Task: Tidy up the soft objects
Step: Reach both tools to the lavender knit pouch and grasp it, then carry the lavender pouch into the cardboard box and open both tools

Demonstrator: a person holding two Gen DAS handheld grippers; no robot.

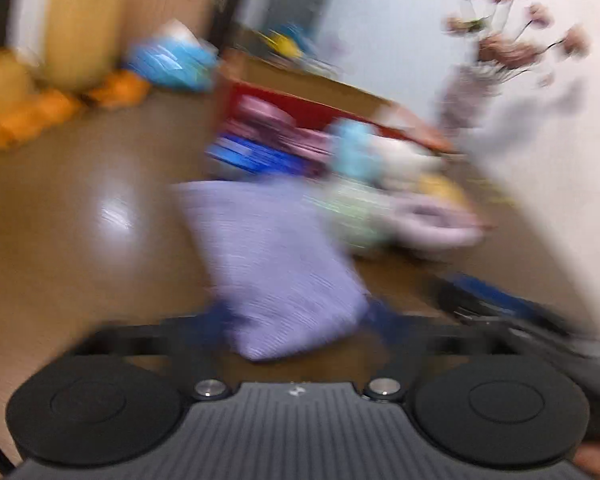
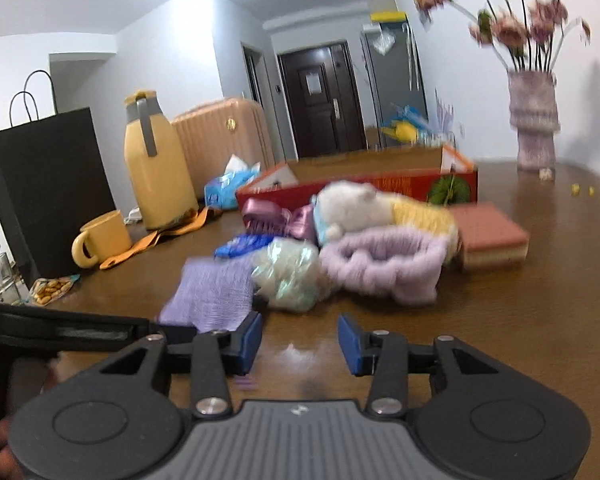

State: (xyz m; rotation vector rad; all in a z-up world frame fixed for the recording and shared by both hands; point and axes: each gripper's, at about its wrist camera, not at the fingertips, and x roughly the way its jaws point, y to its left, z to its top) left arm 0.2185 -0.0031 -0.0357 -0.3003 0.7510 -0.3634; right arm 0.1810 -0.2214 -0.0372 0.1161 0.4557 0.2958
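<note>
Right wrist view gives the sharper look: the lilac cloth (image 2: 212, 294) lies flat on the brown desk (image 2: 520, 320), at the near left edge of the heap of soft things, touching the crinkly pale green bundle (image 2: 290, 276) on its right. Just beyond that bundle sit the fluffy purple piece (image 2: 384, 266), a white plush (image 2: 352, 204) with a yellow knit (image 2: 424, 212) against it, pink ribbon (image 2: 276, 216) and a blue packet (image 2: 242, 245); a pink sponge block (image 2: 490, 236) rests right of the heap. Behind the heap stands the red cardboard box (image 2: 364, 186), and well right of it the vase of flowers (image 2: 534, 120). Left of the cloth are a yellow mug (image 2: 100, 240), a yellow jug (image 2: 156, 168) and a black paper bag (image 2: 48, 184). The right tongs (image 2: 300, 342) hover just short of the cloth with blue pads apart and nothing between them. The left tongs (image 1: 296, 320) frame the cloth's near edge (image 1: 276, 264) in the left wrist view (heavily blurred), their pads on either side of it; whether they grip it I cannot tell.
</note>
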